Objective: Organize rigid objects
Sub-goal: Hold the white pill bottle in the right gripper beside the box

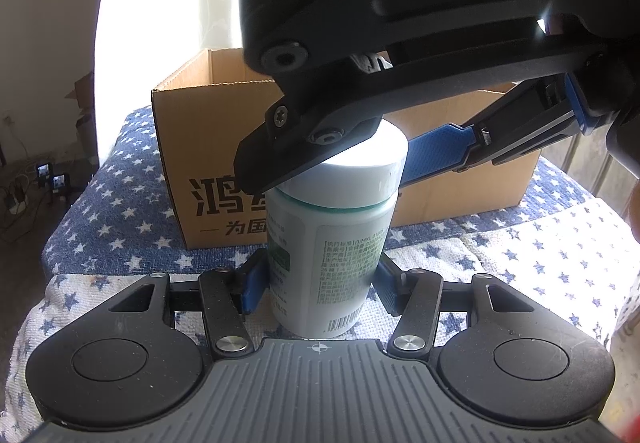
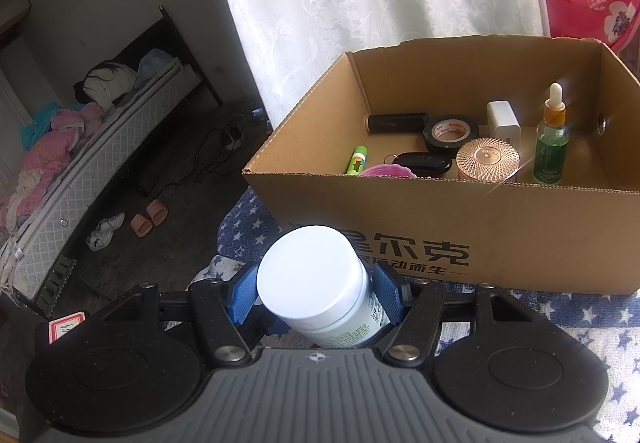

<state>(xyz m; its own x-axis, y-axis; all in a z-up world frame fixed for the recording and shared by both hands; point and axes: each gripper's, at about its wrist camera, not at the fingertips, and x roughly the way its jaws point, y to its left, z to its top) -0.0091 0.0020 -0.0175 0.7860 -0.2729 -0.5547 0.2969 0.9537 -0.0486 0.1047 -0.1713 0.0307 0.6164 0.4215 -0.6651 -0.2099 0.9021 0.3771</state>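
A white pill bottle (image 1: 340,243) with a white cap and a green-printed label stands upright on the star-patterned cloth (image 1: 120,211), just in front of the cardboard box (image 1: 192,147). My left gripper (image 1: 320,283) is shut on the bottle's lower body, a blue pad on each side. My right gripper (image 1: 332,163) comes down from above and clamps the cap between its fingers. In the right wrist view the bottle (image 2: 316,275) sits between the blue pads of the right gripper (image 2: 316,299), with the open box (image 2: 520,235) right behind it.
Inside the box lie a roll of black tape (image 2: 450,131), a dropper bottle (image 2: 552,139), a white charger (image 2: 503,119), a rose-gold lidded jar (image 2: 488,159), a green marker (image 2: 356,161) and a black key fob (image 2: 424,163). A bed (image 2: 80,163) and slippers (image 2: 150,217) lie on the floor at left.
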